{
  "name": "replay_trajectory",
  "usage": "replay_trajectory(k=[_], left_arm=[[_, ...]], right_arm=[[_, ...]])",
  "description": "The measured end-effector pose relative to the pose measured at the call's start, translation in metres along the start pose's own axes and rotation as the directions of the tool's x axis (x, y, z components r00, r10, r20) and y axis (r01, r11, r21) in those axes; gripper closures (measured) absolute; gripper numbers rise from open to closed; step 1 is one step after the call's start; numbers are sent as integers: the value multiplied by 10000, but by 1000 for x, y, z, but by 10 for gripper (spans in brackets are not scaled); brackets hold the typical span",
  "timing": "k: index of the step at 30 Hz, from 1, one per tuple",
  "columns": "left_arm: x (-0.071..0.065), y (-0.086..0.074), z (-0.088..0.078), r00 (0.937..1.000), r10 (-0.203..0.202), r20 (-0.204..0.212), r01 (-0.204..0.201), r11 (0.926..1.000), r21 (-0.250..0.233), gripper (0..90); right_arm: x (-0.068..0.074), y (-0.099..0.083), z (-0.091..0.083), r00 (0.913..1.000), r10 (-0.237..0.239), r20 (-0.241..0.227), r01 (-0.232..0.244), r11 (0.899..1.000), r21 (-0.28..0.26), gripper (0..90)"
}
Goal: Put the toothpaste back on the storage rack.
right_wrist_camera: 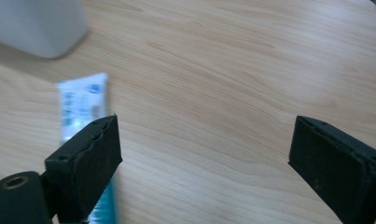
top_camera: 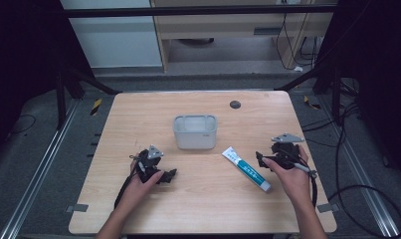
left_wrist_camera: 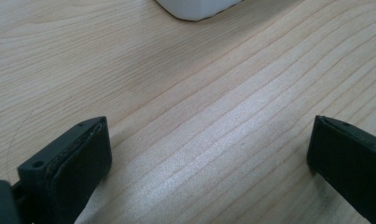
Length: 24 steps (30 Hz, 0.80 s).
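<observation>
Nearby, flat white-and-teal tube (top_camera: 246,169)

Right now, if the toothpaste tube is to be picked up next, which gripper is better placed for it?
Probably the right. The right gripper sits open just beside the toothpaste tube, which lies at its jaw in the right gripper view. The left gripper, also open, faces bare table near the white container.

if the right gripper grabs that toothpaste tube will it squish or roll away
The toothpaste tube lies flat on the table, so it probably won't roll. It looks like soft plastic, likely denting under the jaws. Its glossy skin may slip; gripping near the cap seems safer.
</observation>
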State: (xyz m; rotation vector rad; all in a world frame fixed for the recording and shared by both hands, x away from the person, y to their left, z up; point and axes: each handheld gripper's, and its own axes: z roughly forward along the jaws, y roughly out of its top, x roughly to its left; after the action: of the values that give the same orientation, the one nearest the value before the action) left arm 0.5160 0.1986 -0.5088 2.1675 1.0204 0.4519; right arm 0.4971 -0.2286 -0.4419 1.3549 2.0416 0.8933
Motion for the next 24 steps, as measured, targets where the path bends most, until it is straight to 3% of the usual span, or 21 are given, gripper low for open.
replay_trajectory(k=[3, 9, 14, 24], left_arm=[[0, 0, 0, 10000, -24, 2, 24, 10000, 4, 0], [0, 0, 0, 10000, -22, 0, 22, 10000, 8, 0], [0, 0, 0, 10000, -23, -1, 23, 10000, 6, 0], [0, 0, 0, 10000, -25, -1, 25, 10000, 7, 0]], right_arm=[[20, 11, -1, 9975, -637, -305, 654, 9962, 574, 147], [34, 27, -3, 9895, -1224, -773, 1309, 9845, 1167, 195], [40, 35, -2, 9840, -1270, -1251, 1457, 9773, 1536, 207], [44, 40, 2, 9814, -1312, -1402, 1572, 9682, 1944, 273]])
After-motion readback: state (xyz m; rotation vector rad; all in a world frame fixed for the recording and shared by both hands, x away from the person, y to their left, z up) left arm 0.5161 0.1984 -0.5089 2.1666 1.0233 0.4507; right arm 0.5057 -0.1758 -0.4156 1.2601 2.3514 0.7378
